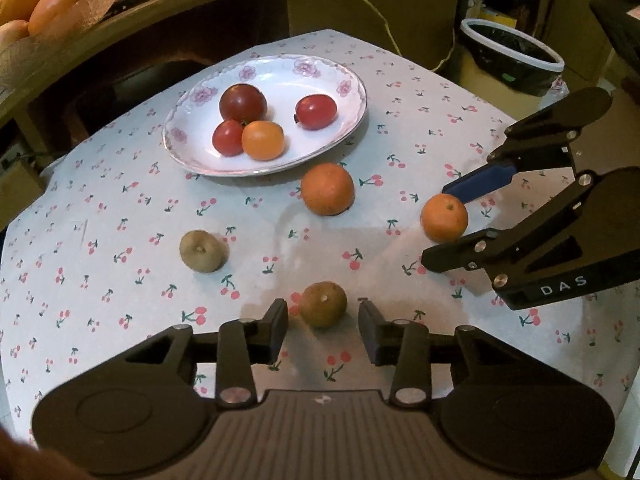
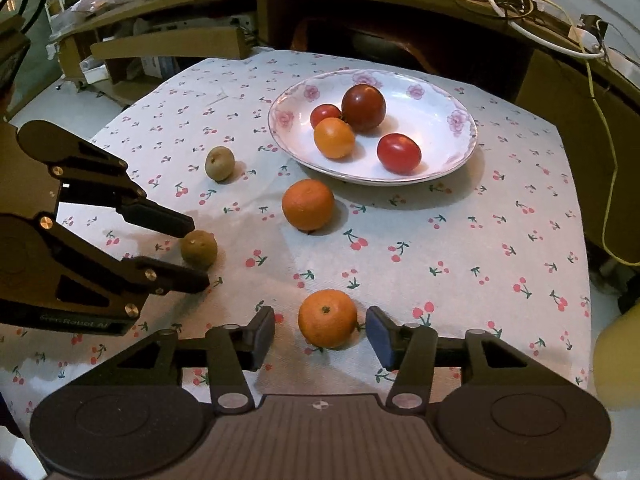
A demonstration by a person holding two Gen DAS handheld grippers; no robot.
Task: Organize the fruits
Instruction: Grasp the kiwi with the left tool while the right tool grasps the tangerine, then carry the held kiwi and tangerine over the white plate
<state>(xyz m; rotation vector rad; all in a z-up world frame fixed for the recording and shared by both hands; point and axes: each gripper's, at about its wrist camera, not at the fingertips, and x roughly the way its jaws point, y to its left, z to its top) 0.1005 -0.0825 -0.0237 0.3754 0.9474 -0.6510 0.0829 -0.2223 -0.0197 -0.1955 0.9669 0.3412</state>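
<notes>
Plainly at the reaching stage of sorting, judging by the layout: starts with the counter (image 1: 100,200) under its cherry-print cloth, one in number, bearing everything. Then one flowered plate (image 1: 362,96) toward the far side, already holding four round fruits. Next, two claws, both spread wide and gripping nothing. Left claw (image 1: 323,320) held low with its jaws on either side of the near brown-green fruit (image 1: 322,304), not touching it as far as can be told. Right claw (image 2: 320,330) likewise straddling the near mandarin (image 2: 327,318), a gap showing on each side. Counts two mandarins in all, the second, the middle mandarin (image 1: 327,189), lying loose just in front of the plate. Counts on the plate one dark red fruit (image 1: 243,103), two smaller red fruits (image 1: 316,111), and one orange-yellow fruit (image 1: 263,140) pressed against the nearer red one. Counts two brown-green fruits, the far brown-green fruit (image 1: 202,251) sitting alone on the cloth, apart from the rest. Leaves four pieces still off the plate, so roughly half done, if the plate is the goal. Calls next for closing each claw gently on its fruit, squarely across the widest part, then lifting and carrying toward the plate. Risks a round fruit rolling out of a skewed pinch, or knocking those already plated.
</notes>
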